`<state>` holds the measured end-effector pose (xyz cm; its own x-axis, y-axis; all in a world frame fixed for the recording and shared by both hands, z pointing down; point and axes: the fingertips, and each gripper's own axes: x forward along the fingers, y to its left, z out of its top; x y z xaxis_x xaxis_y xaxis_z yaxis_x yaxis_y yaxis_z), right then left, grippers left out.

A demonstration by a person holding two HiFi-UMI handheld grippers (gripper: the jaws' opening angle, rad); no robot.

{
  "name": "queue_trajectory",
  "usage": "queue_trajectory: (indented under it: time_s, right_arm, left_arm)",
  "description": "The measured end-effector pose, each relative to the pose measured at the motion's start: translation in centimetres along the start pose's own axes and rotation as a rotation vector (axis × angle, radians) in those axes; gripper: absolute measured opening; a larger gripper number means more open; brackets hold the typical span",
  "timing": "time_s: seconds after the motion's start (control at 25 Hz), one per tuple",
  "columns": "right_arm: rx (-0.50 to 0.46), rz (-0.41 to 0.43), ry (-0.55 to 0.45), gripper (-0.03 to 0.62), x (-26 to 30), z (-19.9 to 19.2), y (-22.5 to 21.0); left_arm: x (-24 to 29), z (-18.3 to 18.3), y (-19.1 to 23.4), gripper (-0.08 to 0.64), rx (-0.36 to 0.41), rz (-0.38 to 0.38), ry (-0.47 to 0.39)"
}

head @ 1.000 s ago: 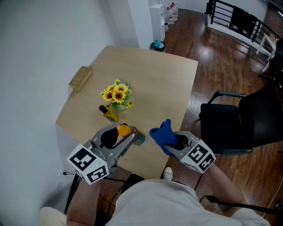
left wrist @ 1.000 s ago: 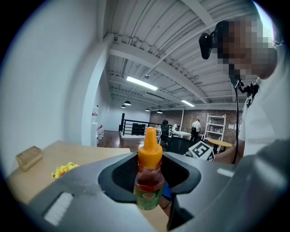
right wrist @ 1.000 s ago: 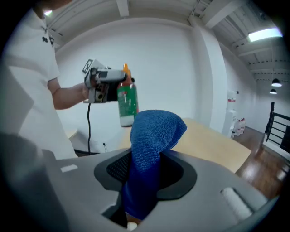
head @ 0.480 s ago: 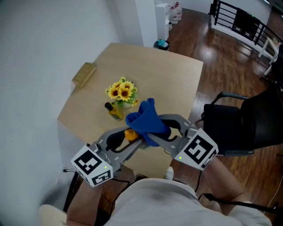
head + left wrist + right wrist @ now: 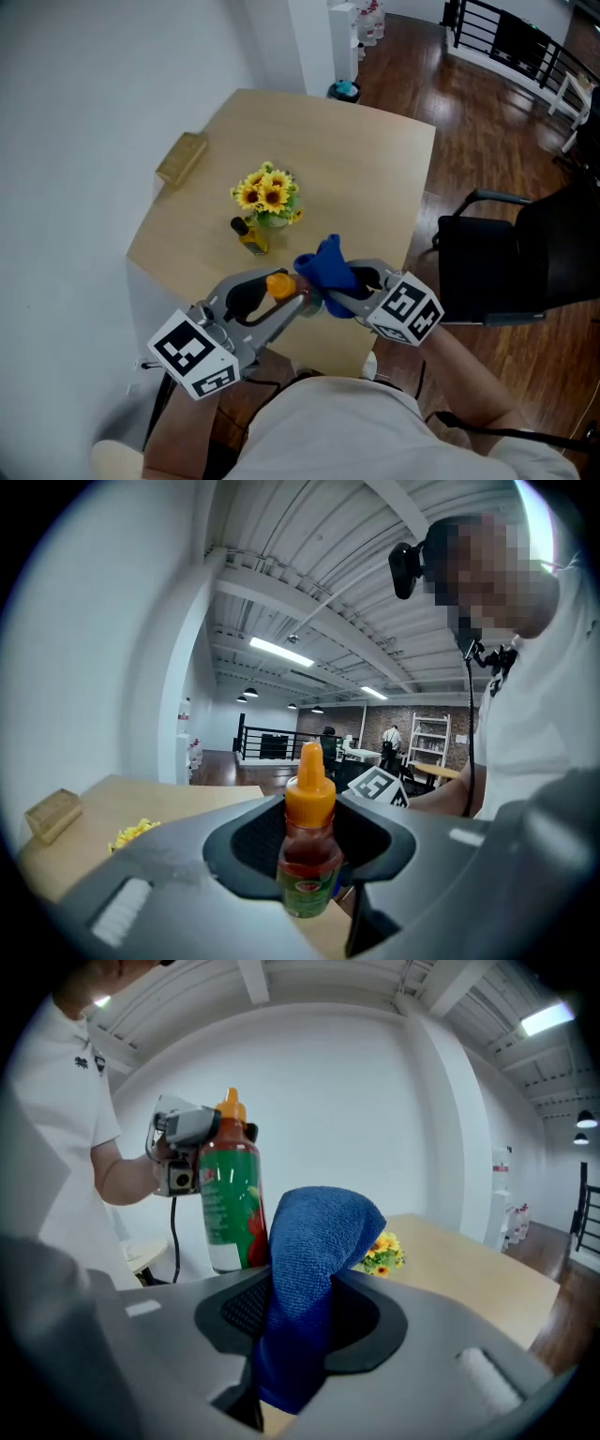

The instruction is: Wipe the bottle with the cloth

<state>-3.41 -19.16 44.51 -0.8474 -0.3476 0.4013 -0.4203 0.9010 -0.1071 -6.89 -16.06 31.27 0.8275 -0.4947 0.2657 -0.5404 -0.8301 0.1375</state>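
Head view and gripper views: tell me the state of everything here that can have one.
sauce bottle: capped, held up off the table.
blue cloth: bunched, standing up beside the sauce bottle.
left gripper: shut on the sauce bottle.
right gripper: shut on the blue cloth.
sunflowers: upright on the table.
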Motion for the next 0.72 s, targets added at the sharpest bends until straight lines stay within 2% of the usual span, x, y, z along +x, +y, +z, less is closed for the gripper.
queue_trajectory:
  time_s: [0.24, 0.4, 0.72]
  right_arm:
    - [0.172, 0.057, 0.089, 0.155, 3.0, -3.8, 0.4]
    - [0.194, 0.108, 0.082, 0.153, 3.6, -3.6, 3.1]
    - [0.236, 0.086, 0.104, 0.153, 3.3, -5.4, 5.5]
  left_arm:
    - [-0.2, 0.3, 0.6, 0.163, 0.012, -0.019, 0.001]
    - [0.1, -0.1, 1.6, 0.163, 0.014, -0.030, 0.001]
    - [1.5, -0.9, 3.7, 0.163, 0.041, -0.058, 0.015]
